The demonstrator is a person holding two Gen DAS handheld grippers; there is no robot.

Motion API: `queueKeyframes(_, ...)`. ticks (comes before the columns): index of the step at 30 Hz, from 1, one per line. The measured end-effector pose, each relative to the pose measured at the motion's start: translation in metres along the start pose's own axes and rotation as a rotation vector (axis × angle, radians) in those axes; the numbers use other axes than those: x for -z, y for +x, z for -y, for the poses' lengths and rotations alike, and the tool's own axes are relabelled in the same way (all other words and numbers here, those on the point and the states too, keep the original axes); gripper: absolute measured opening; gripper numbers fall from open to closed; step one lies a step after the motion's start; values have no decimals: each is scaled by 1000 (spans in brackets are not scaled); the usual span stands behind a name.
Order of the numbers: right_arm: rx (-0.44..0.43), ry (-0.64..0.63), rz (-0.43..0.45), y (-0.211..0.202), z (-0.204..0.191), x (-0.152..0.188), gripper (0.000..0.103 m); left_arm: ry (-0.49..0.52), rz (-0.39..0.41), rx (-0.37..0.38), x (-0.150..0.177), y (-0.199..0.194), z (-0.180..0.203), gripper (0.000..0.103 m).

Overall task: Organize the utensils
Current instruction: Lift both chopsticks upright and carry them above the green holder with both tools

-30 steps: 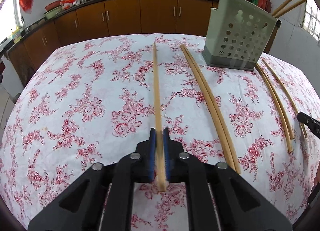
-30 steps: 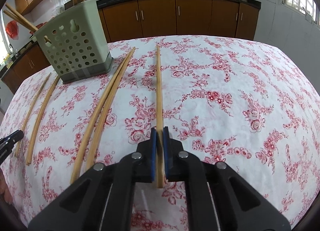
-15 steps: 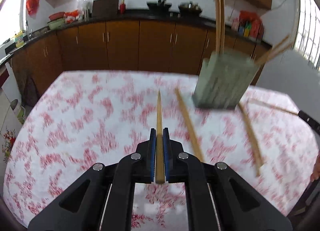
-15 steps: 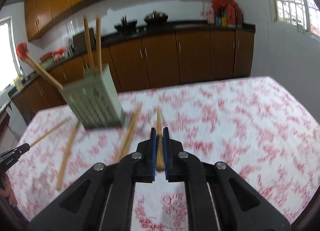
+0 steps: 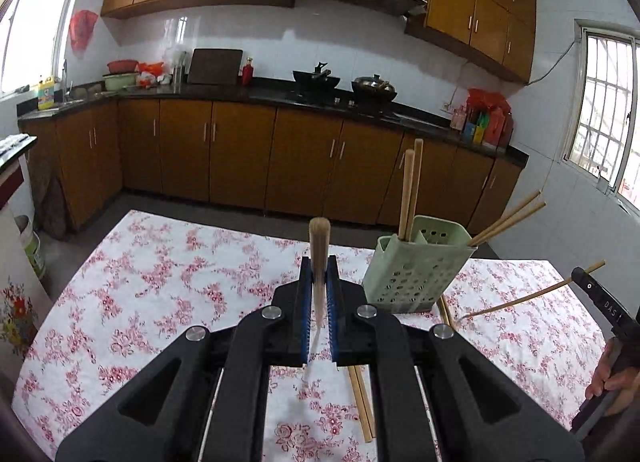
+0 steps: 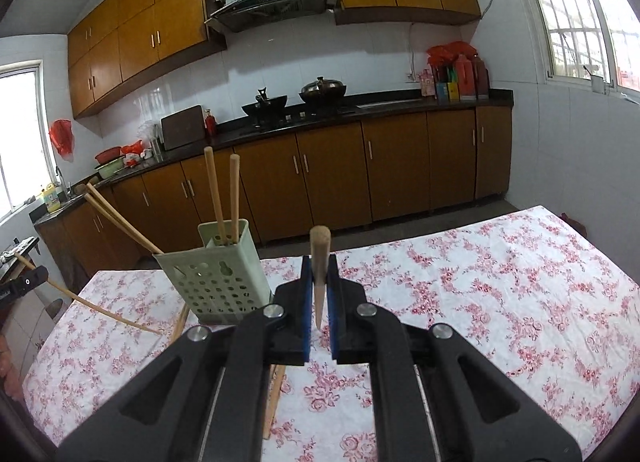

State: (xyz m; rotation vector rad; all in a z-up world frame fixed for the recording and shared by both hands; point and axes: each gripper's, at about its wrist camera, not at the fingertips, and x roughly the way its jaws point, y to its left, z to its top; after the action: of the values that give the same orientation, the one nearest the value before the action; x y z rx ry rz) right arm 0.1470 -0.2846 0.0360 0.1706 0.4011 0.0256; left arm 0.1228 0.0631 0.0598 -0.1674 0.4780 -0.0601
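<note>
My left gripper (image 5: pixel 319 282) is shut on a wooden chopstick (image 5: pixel 319 246) and holds it raised, its end toward the camera. My right gripper (image 6: pixel 319 282) is shut on another chopstick (image 6: pixel 319 258), also raised. A green perforated utensil holder (image 5: pixel 414 270) stands on the floral table to the right of the left gripper; it also shows in the right wrist view (image 6: pixel 218 278), left of the right gripper. Several chopsticks stand in the holder (image 5: pixel 410 190). Loose chopsticks (image 5: pixel 362 406) lie on the cloth near it.
The floral tablecloth (image 5: pixel 160 286) covers the table. The right gripper shows at the right edge of the left wrist view (image 5: pixel 600 302), with its chopstick slanting down to the cloth. Kitchen cabinets and a counter (image 5: pixel 248 94) stand behind the table.
Both grippers have lifted their chopsticks off the table and tilted them up. The views have risen from the tablecloth to the kitchen wall.
</note>
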Motion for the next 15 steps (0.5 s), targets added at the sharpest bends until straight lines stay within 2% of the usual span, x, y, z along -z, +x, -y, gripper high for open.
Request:
queueKeyframes(6, -33, -21, 32, -14, -7, -20, 8, 20, 22, 31, -9, -10, 9, 7)
queueKeyframes(15, -217, 17, 45, -52, -15, -77, 8, 79, 90, 169, -46, -44, 48, 7)
